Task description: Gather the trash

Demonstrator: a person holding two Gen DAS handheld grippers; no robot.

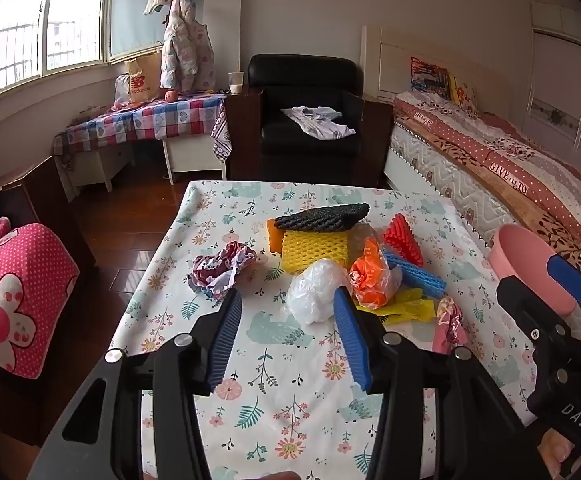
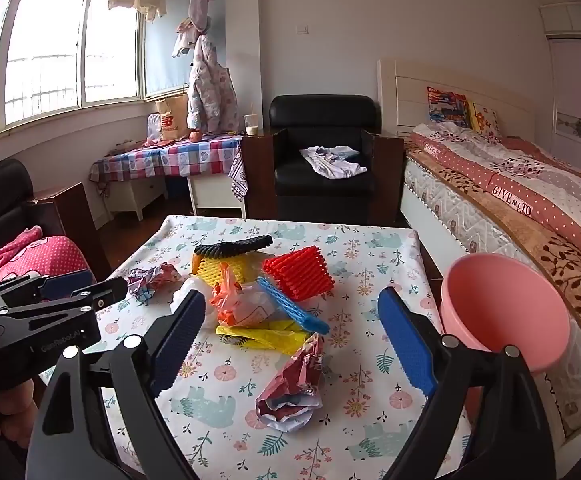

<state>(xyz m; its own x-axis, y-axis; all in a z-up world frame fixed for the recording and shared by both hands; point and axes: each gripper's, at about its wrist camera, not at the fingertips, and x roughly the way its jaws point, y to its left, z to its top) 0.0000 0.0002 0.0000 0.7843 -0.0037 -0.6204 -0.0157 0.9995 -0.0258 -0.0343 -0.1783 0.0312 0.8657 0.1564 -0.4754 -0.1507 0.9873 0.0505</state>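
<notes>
We hold both grippers low over the tabletop [image 1: 218,208], each tilted down toward a heap of trash, and neither one carries anything. Our left gripper [image 1: 286,304] stands released, its blue fingers [image 1: 224,340] parted with only bare cloth between them; the white plastic bag [image 1: 316,294] lies just ahead of it, slightly to its right side and touching the tip of its right finger, while a crumpled wrapper [image 1: 222,272] sits just ahead to its left. Our right gripper [image 2: 290,312] is spread as wide as it goes, and a crumpled red paper [image 2: 294,384] lies between its fingers, its long axis running roughly away from us along the gripper's own line, with no pad touching it. The pink bin [image 2: 502,312] waits just beyond that gripper's right finger, off the tabletop edge. We judge the right hand the better placed for the next pick: its piece is already framed and the bin is on its own side, whereas the left would need a small shift rightward to centre on the bag.
</notes>
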